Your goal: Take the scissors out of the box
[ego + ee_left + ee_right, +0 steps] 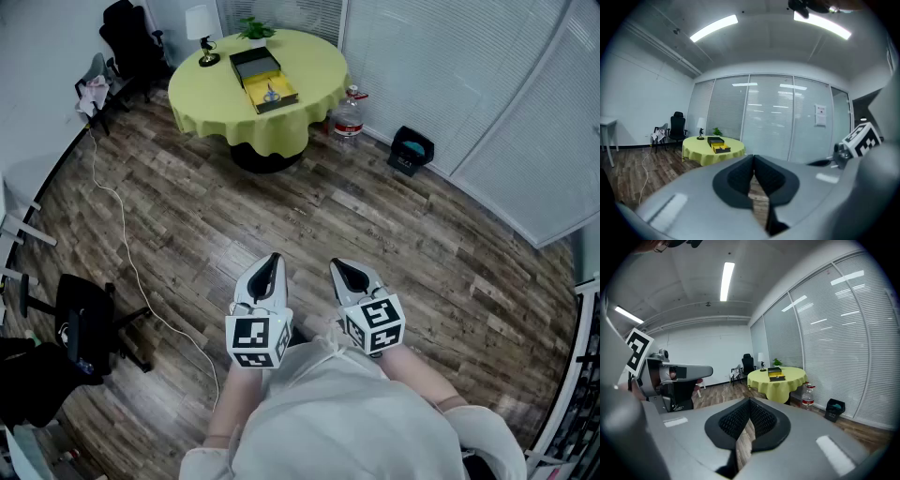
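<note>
Far across the room, a box (pixel 263 80) lies open on a round table with a yellow cloth (pixel 216 94); it has a black lid and a yellow tray. A small grey item in the tray, apparently the scissors (pixel 271 94), is too small to make out. The left gripper (pixel 273 260) and right gripper (pixel 345 269) are held side by side over the wooden floor, well short of the table. Both are shut with nothing between the jaws. In the left gripper view the box (pixel 718 144) shows beyond the left gripper (pixel 753 157). In the right gripper view the box (pixel 775 373) shows beyond the right gripper (pixel 750 401).
A lamp (pixel 200 37) and a potted plant (pixel 255 30) stand on the table. A water bottle (pixel 348 117) and a black bin (pixel 411 150) sit by the blinds. Black chairs (pixel 131 42) stand at the left, and a white cable (pixel 122 234) trails across the floor.
</note>
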Action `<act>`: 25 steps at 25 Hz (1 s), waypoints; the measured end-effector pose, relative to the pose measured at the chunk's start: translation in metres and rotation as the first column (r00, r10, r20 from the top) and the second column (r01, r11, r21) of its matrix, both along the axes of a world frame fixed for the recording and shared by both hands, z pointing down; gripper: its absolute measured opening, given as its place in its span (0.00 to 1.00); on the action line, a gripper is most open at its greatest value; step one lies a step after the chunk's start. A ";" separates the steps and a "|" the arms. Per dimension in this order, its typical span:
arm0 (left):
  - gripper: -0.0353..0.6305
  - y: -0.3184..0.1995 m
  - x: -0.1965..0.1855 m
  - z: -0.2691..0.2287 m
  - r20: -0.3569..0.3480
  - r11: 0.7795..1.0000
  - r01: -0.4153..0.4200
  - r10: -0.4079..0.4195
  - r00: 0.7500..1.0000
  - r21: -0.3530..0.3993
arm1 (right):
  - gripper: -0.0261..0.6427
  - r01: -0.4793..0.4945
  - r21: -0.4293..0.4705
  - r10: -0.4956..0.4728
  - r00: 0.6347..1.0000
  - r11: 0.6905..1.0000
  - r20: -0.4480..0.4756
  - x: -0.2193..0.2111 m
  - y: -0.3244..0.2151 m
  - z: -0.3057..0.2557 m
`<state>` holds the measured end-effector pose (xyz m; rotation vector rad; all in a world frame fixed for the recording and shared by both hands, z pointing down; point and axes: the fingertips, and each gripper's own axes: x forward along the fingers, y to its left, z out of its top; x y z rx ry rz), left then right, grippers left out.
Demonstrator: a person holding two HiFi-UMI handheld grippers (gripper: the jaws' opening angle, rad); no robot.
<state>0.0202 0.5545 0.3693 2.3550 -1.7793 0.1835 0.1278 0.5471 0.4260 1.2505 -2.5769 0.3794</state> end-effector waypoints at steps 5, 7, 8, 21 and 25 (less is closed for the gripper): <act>0.06 0.006 0.017 0.000 0.003 1.000 0.001 -0.001 1.000 -0.005 | 0.04 -0.002 -0.007 0.002 1.000 1.000 0.006 0.017 0.009 0.000; 0.06 0.007 0.024 0.001 0.006 1.000 -0.001 0.001 1.000 -0.005 | 0.04 -0.009 -0.015 0.009 1.000 1.000 0.015 0.025 0.010 0.002; 0.06 0.007 0.027 0.001 0.008 1.000 -0.003 0.003 1.000 -0.006 | 0.04 -0.015 -0.021 0.016 1.000 1.000 0.020 0.029 0.010 0.003; 0.06 -0.012 0.049 0.022 0.030 0.998 -0.034 0.036 0.999 -0.058 | 0.04 -0.056 -0.073 0.061 0.996 0.996 0.069 0.052 -0.006 0.020; 0.06 -0.038 0.044 0.028 0.037 0.997 -0.045 0.048 0.998 -0.065 | 0.04 -0.075 -0.088 0.082 0.994 0.993 0.072 0.049 -0.032 0.026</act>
